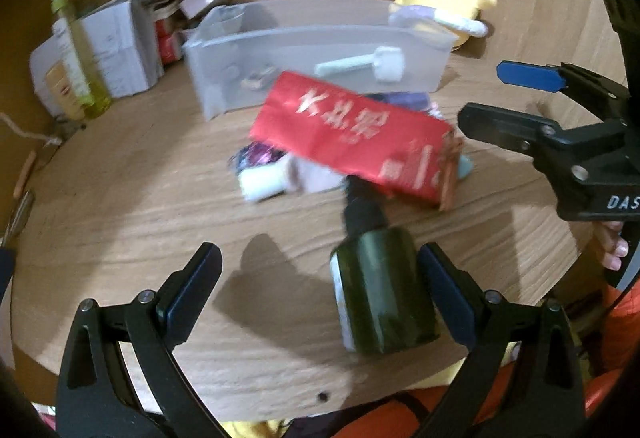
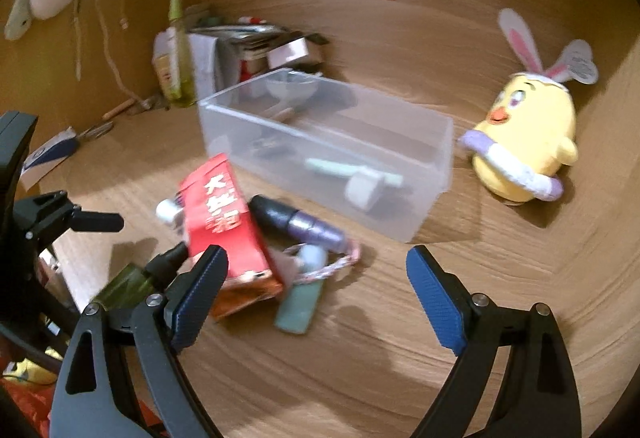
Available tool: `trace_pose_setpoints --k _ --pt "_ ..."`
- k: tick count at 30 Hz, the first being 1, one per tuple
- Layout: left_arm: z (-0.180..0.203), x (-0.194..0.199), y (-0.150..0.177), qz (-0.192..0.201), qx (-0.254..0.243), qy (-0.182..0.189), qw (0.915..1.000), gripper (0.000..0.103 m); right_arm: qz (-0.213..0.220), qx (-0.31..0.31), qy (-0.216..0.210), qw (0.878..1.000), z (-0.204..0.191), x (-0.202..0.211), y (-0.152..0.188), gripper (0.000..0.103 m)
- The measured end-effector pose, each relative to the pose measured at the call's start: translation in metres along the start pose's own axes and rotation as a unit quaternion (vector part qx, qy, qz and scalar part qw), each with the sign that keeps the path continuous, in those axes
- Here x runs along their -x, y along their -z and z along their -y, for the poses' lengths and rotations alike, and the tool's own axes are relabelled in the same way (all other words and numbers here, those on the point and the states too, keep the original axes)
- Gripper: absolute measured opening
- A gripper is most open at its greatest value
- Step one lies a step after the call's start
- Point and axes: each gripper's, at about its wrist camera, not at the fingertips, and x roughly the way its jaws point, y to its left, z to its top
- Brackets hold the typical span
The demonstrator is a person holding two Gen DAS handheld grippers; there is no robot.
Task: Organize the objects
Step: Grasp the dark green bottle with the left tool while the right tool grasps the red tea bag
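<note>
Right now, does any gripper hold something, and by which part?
Nothing is held. The left gripper and right gripper are open; the green bottle lies between the left fingers.

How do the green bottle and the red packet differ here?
The green bottle is dark, round and lies between the left tool's open fingers; the red packet is bright, flat, printed with characters and sits on the pile farther off. Both lie outside the bin.

Colours on the wood-grain table [image 2: 360,378]

Red packet [image 1: 352,135] with white characters; dark green bottle [image 1: 384,302] with black cap; translucent grey-white bin [image 2: 320,145]; yellow chick plush [image 2: 528,141] with orange beak and pink-and-white ears; purple tube [image 2: 312,228]; blue-padded black fingers [image 2: 434,300].
</note>
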Motion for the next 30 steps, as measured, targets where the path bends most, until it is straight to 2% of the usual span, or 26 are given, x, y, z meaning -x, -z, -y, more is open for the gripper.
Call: trace_pose_setpoints --k 5,8,11,14,16,18,19,21,24,28,30 --pt "-0.016 0.0 0.012 0.0 0.019 0.001 0.9998 0.099 -0.026 0.025 -0.026 0.999 -0.018 -0.016 0.003 0.089" --pt "-0.022 0.003 0.015 0.014 0.024 0.006 0.9996 0.099 -0.044 0.051 -0.042 0.997 -0.03 -0.027 0.005 0.089" --pt "-0.024 0.005 0.013 0.027 0.017 0.011 0.9994 0.094 -0.056 0.065 -0.051 0.995 -0.036 -0.034 0.005 0.089" --pt "-0.024 0.003 0.008 0.03 0.009 0.016 0.9994 0.083 -0.066 0.072 -0.052 0.994 -0.038 -0.043 0.004 0.089" --pt "-0.025 -0.002 0.006 0.026 0.009 0.023 0.9993 0.069 -0.073 0.068 -0.052 0.994 -0.037 -0.048 0.003 0.089" --pt "-0.025 -0.004 0.007 0.03 0.011 0.02 0.9993 0.062 -0.082 0.055 -0.048 0.994 -0.034 -0.053 0.003 0.088" --pt "-0.026 -0.004 0.007 0.031 0.01 0.02 0.9993 0.055 -0.087 0.051 -0.053 0.994 -0.033 -0.055 0.003 0.087" --pt "-0.026 -0.002 0.008 0.035 0.012 0.023 0.9991 0.048 -0.087 0.046 -0.053 0.994 -0.032 -0.056 0.004 0.087" --pt "-0.026 0.0 0.01 0.037 0.012 0.031 0.9988 0.041 -0.084 0.046 -0.053 0.994 -0.033 -0.056 0.003 0.08" --pt "-0.029 0.004 0.012 0.041 0.019 0.033 0.9984 0.041 -0.086 0.059 -0.063 0.993 -0.039 -0.057 0.0 0.059" --pt "-0.031 0.007 0.012 0.046 0.024 0.032 0.9982 0.041 -0.085 0.066 -0.06 0.992 -0.042 -0.057 0.0 0.058"
